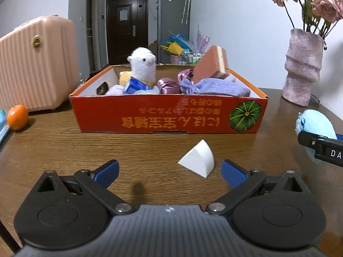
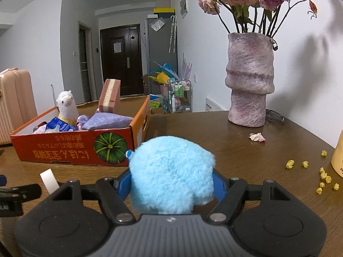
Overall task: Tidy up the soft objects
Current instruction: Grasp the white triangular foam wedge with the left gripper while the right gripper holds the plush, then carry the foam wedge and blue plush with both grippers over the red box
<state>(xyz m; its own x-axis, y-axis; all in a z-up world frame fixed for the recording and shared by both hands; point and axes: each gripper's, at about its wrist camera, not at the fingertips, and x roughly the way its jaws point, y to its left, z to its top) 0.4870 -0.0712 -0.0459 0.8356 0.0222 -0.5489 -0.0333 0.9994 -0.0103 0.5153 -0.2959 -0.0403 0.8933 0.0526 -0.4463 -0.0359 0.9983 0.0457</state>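
An orange cardboard box (image 1: 169,115) (image 2: 70,150) stands on the wooden table, holding a white alpaca plush (image 1: 143,68) (image 2: 67,106), a lilac fabric pouch (image 1: 212,86) (image 2: 107,121), a pink satin bundle (image 1: 168,85) and a pink sponge block (image 1: 211,64) (image 2: 110,96) leaning upright. My left gripper (image 1: 170,171) is open low over the table, with a white wedge-shaped sponge (image 1: 198,159) (image 2: 49,181) lying just ahead between its fingers. My right gripper (image 2: 171,185) is shut on a fluffy light-blue plush ball (image 2: 171,171) (image 1: 315,124), right of the box.
A pink textured vase (image 1: 303,66) (image 2: 249,79) with dried roses stands at the back right. An orange fruit (image 1: 17,116) and a pink suitcase (image 1: 36,64) are on the left. Yellow popcorn-like bits (image 2: 321,173) and a petal (image 2: 256,137) lie at the right.
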